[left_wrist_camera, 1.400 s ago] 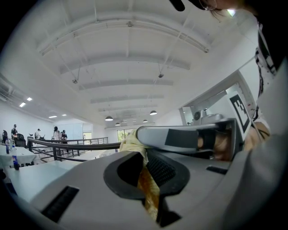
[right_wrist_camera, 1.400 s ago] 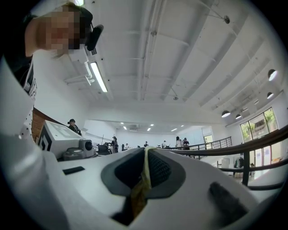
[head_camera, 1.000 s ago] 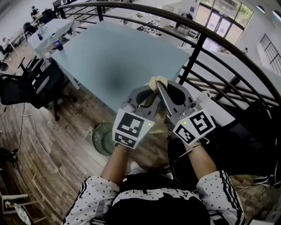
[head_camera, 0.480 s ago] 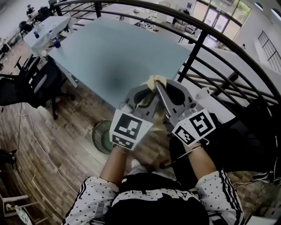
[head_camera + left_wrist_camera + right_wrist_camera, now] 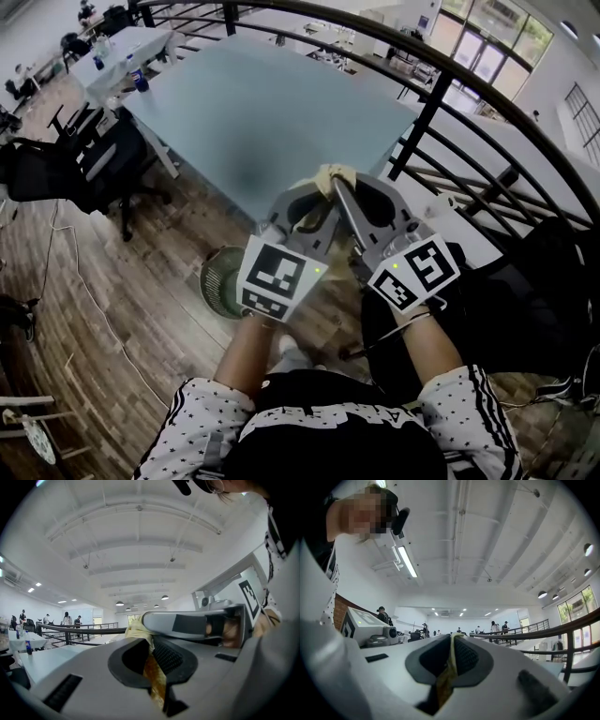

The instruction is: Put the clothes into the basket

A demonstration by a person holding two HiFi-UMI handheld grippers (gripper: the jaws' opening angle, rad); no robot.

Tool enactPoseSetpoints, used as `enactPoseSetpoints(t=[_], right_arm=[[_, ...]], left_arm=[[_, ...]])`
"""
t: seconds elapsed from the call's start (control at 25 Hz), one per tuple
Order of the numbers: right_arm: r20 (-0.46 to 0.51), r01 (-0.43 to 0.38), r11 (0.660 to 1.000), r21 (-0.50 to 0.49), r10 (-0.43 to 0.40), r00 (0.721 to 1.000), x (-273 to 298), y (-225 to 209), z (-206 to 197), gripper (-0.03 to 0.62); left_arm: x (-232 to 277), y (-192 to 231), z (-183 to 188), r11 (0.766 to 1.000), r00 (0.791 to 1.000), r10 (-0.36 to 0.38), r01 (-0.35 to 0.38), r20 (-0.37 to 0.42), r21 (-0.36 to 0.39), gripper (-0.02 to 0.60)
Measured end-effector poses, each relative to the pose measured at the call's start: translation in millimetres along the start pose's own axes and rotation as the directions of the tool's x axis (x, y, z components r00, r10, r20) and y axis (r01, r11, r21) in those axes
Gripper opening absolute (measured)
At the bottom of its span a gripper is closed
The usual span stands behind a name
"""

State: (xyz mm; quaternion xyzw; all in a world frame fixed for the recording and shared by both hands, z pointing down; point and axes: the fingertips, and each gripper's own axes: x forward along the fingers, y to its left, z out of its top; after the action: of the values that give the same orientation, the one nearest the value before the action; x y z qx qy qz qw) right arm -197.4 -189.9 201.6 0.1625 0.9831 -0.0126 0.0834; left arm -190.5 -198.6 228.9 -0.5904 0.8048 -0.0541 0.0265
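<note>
A pale yellow cloth (image 5: pixel 335 174) is pinched at chest height by both grippers, held close together. My left gripper (image 5: pixel 319 194) is shut on its left part; in the left gripper view the cloth (image 5: pixel 153 674) runs as a yellow-brown strip between the ribbed pads. My right gripper (image 5: pixel 341 187) is shut on the same cloth (image 5: pixel 449 665), a thin folded edge between its pads. The round green basket (image 5: pixel 219 279) stands on the wooden floor below, partly hidden by the left gripper's marker cube. Most of the cloth is hidden behind the grippers.
A large pale blue table (image 5: pixel 272 112) lies ahead, beyond the basket. A black metal railing (image 5: pixel 427 112) curves along the right. Office chairs (image 5: pixel 84 173) stand at the left, and a cable (image 5: pixel 89 309) trails over the floor.
Both grippers have shifted slightly together with the cloth; the floor and table behind them have slid in the picture. Both grips are unchanged.
</note>
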Motion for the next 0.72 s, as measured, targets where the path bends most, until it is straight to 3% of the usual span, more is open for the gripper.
enactPoseSetpoints(t=[0.72], right_arm=[[0.028, -0.096, 0.995, 0.012, 0.095, 0.995, -37, 48, 17, 0.034]], left_arm=[[-46, -38, 14, 0.996, 0.996, 0.092, -0.092, -0.012, 0.013, 0.037]])
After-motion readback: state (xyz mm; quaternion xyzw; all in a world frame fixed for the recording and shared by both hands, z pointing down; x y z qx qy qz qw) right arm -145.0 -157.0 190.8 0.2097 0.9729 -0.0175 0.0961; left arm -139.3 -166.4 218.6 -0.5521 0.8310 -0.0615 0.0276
